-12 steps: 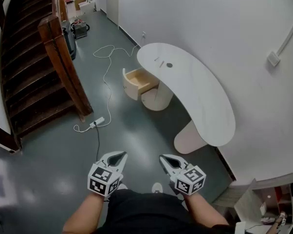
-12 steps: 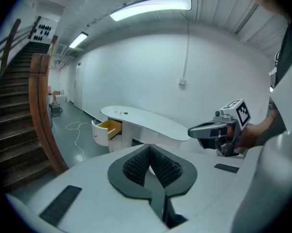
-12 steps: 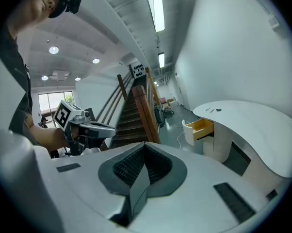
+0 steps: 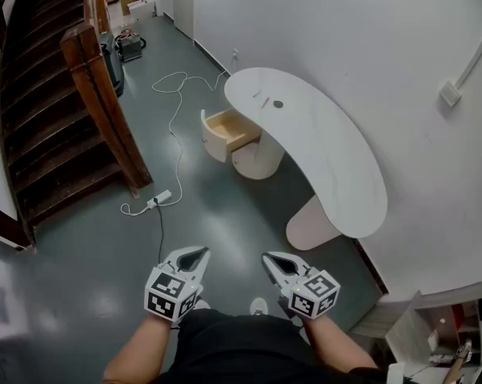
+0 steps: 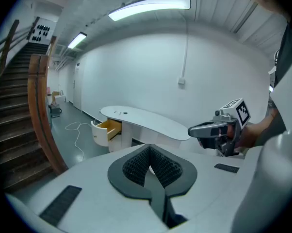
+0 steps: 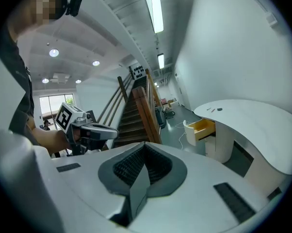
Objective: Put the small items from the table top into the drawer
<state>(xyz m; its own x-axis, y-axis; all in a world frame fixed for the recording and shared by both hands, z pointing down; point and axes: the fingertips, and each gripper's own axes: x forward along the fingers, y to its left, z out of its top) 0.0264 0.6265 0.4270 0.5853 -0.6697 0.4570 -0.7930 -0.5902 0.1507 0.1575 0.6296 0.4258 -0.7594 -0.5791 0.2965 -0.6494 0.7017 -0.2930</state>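
Tabletop ahead holds three small items, one drawer open; my left gripper and right gripper are closed, empty.

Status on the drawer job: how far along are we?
Done: the drawer stands open. In hand: nothing. The left gripper and right gripper are both shut and empty, held well short of the white table. Left: all the moving. The small items lie at the table's far end, and the drawer looks empty from here.
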